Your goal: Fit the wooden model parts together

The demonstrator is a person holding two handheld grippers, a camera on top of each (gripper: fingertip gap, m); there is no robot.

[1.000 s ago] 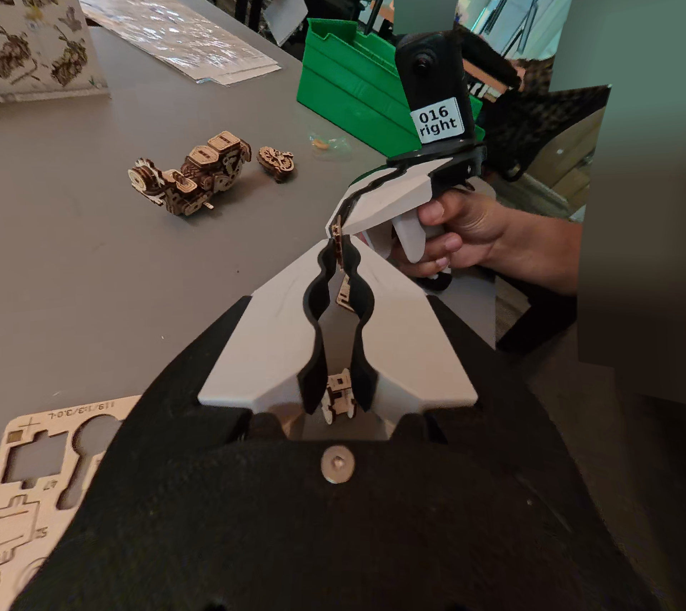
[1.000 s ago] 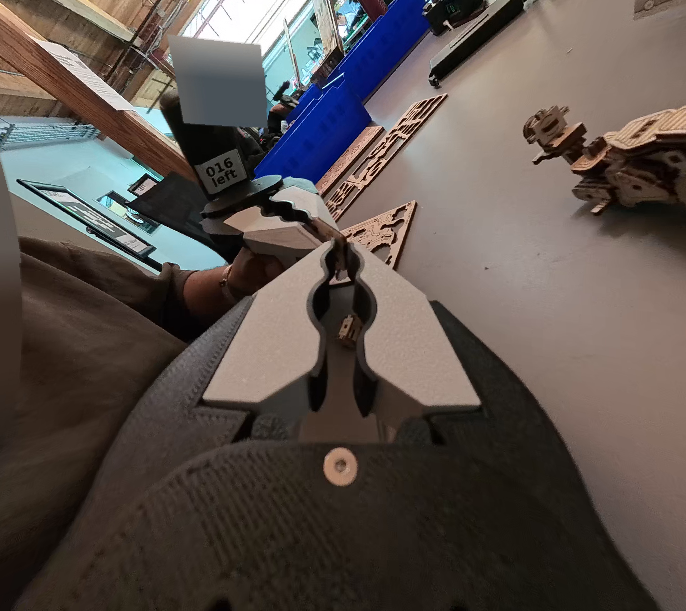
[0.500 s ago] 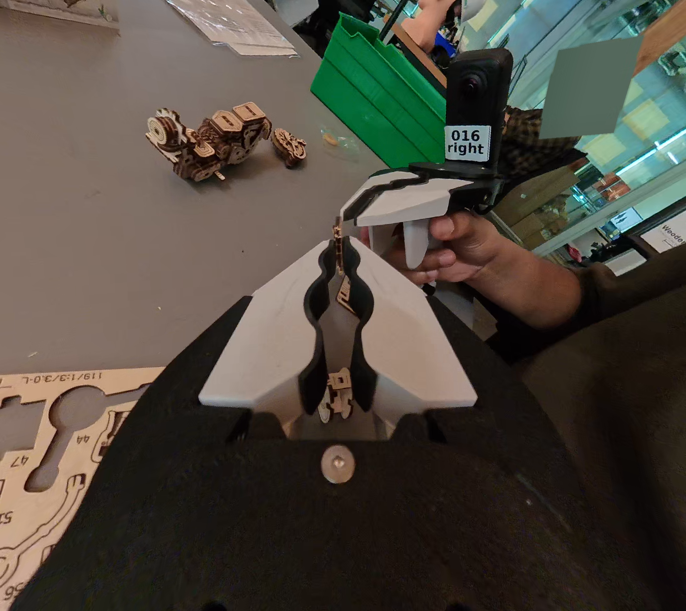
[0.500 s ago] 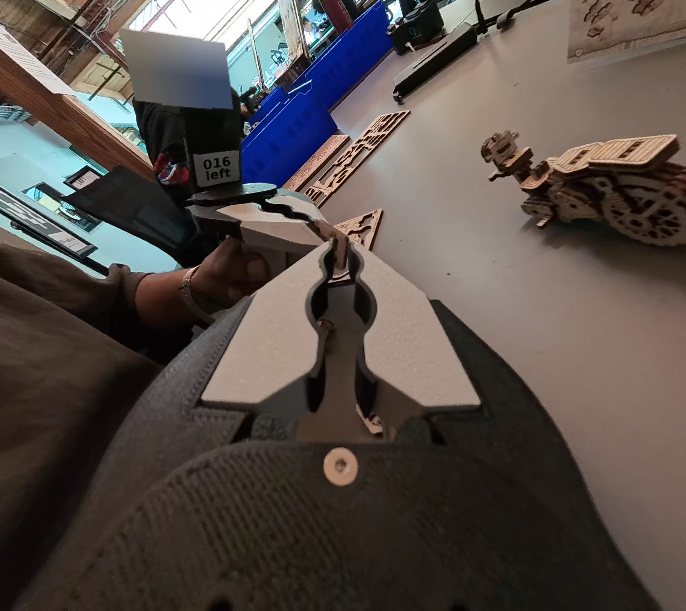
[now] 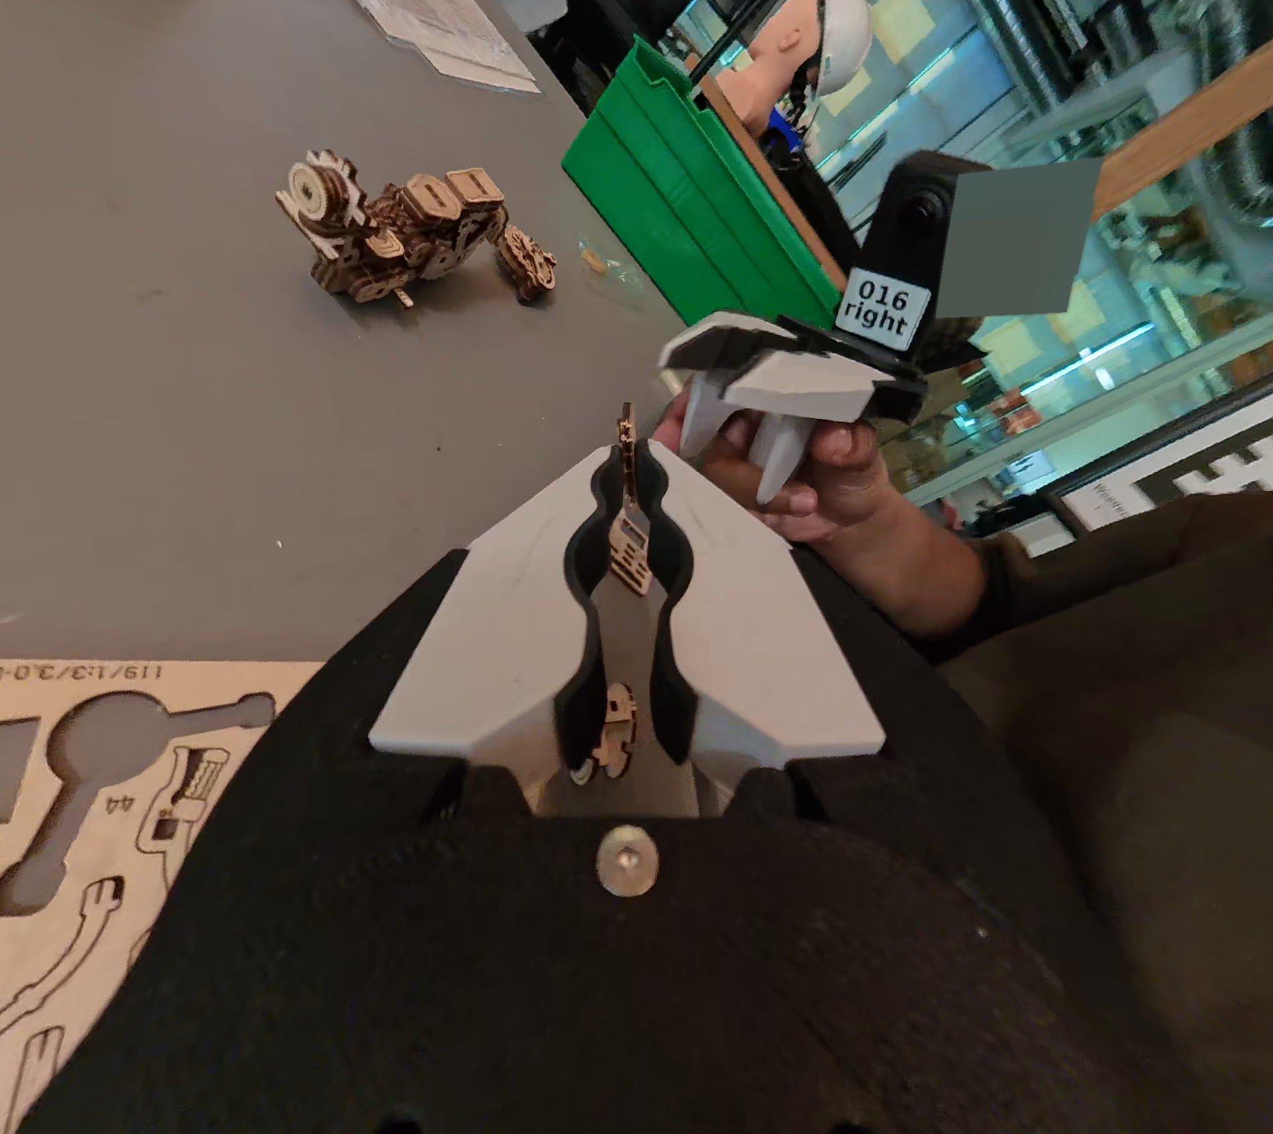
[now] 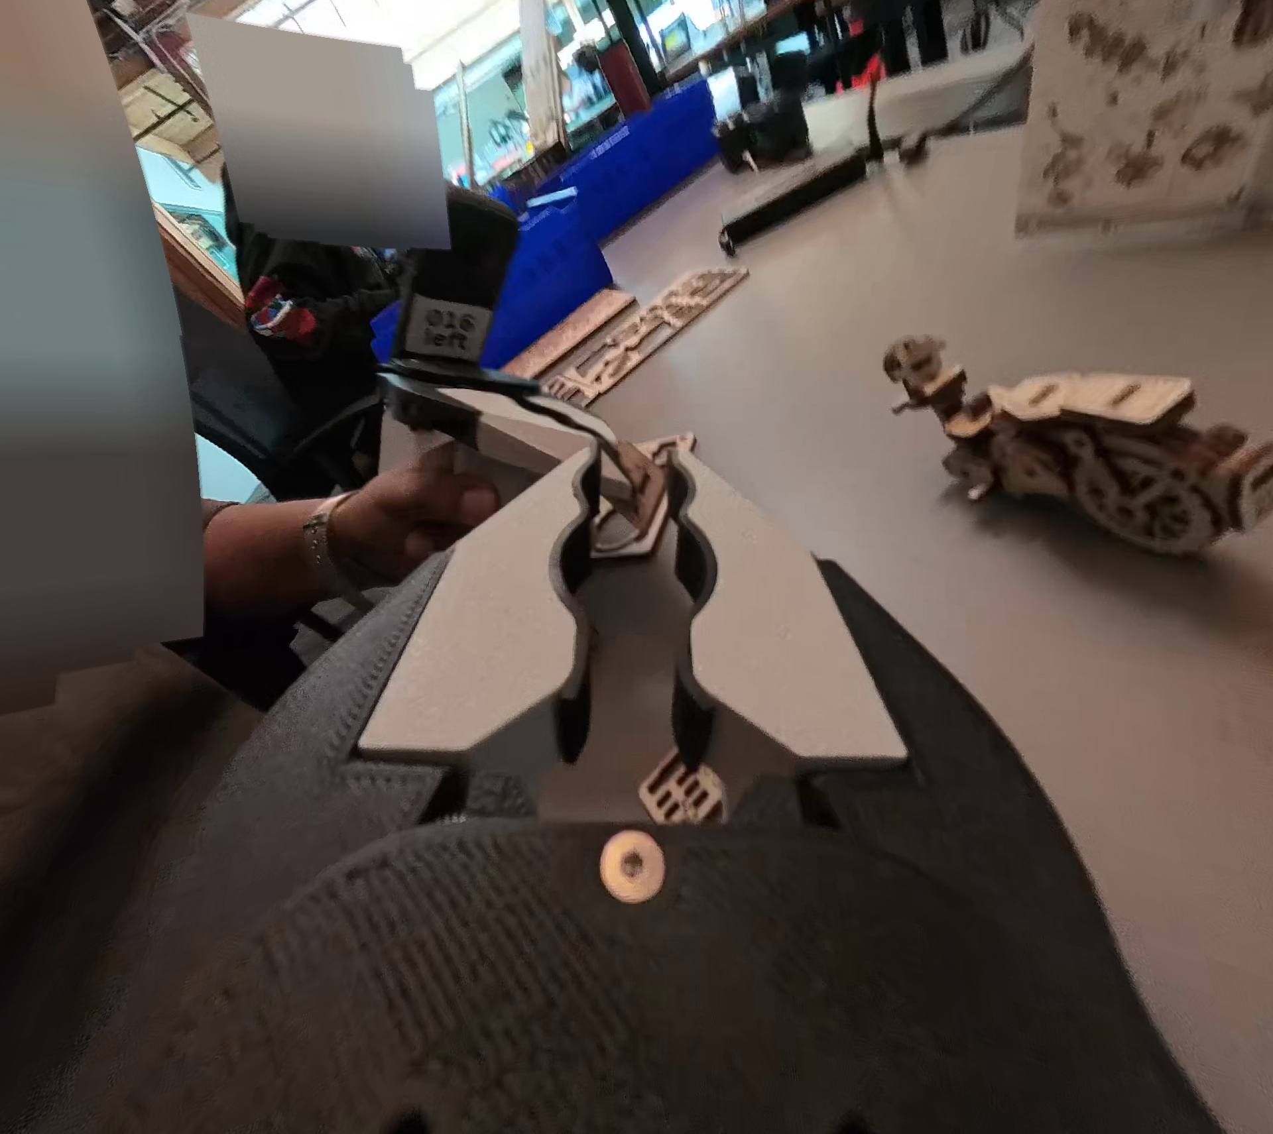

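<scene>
Now the left gripper [image 5: 628, 450] has its fingers [image 5: 510, 605] pressed together on a small flat wooden part [image 5: 625, 438], which stands upright and sticks out a little beyond the tips. Under the fingers a slotted wooden piece [image 5: 630, 553] shows through the gap, but I cannot tell if it hangs from the held part or lies on the counter [image 5: 172, 447]. The right gripper [image 5: 696, 347] is just to the right of the left one and a little farther, held in a hand [image 5: 813, 481]; it does not touch the wooden part. In the right wrist view the right gripper [image 6: 630, 467] has its fingers [image 6: 764, 633] a little apart at the tips, with nothing clearly held between them, and the left gripper [image 6: 613, 447] with its piece is just in front of them. This view is blurred, so I cannot tell if the two grippers touch. On the far left side of the counter stands the half-built wooden model [image 5: 392, 233], shaped like a motorcycle, and a small wooden wheel assembly [image 5: 527, 264] is just beside it on the right. A green bin [image 5: 689, 206] stands at the far right edge of the counter. Near the left edge lies a wooden sheet [image 5: 103, 791] with cut-out shapes. More wooden sheets [image 6: 640, 323] and blue bins [image 6: 585, 226] are at the far side in the right wrist view.
</scene>
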